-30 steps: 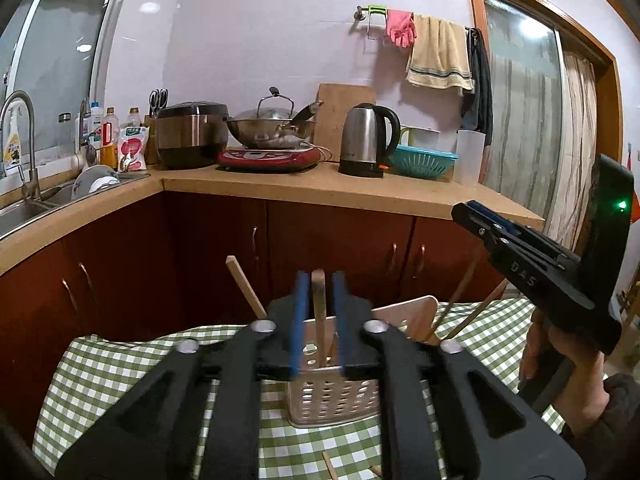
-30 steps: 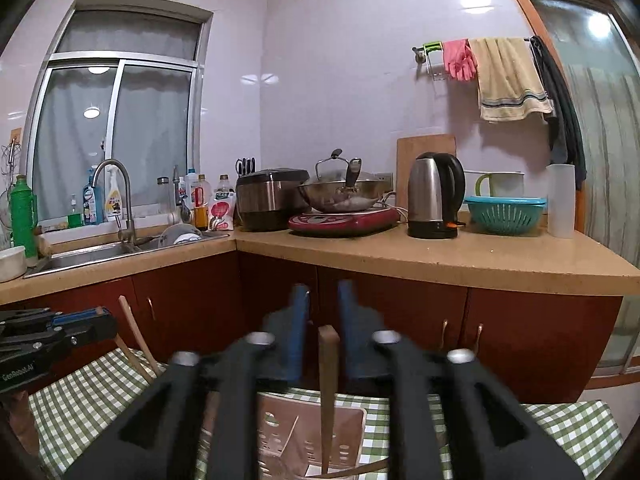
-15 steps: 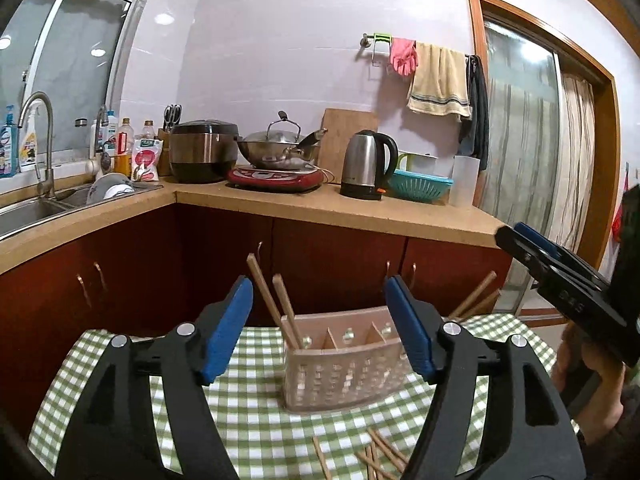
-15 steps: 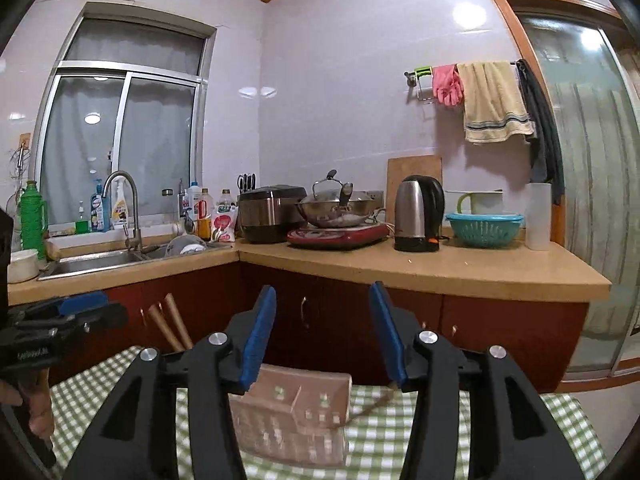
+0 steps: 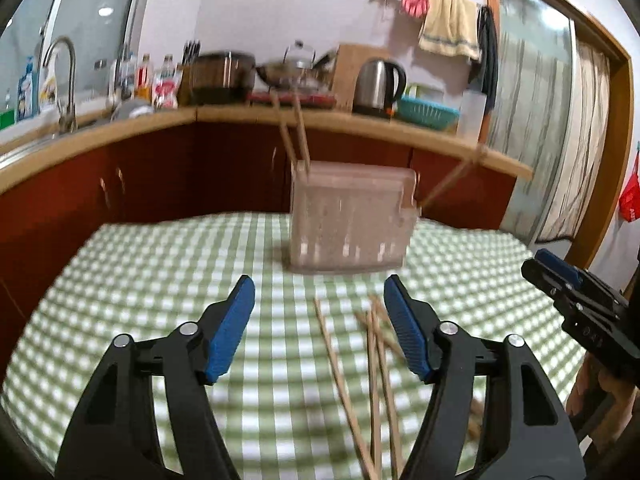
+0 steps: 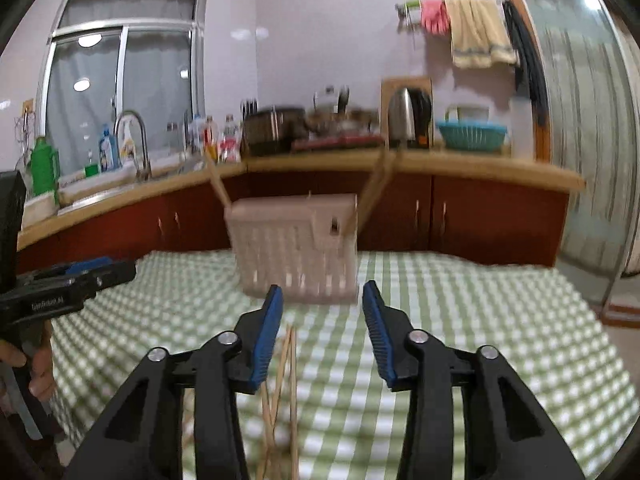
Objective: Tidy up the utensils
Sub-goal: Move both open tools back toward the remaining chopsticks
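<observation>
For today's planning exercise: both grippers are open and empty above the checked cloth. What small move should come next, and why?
Probably lower the left hand-held gripper onto one loose wooden chopstick lying on the green checked tablecloth. Its jaws are open and empty, several sticks lie between them, and the beige slotted plastic holder already has some standing in it.

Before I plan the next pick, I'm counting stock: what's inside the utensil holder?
Chopsticks lean out at the utensil holder's left end, more at its right. Its walls and blur hide their lower ends and any shorter items.
</observation>
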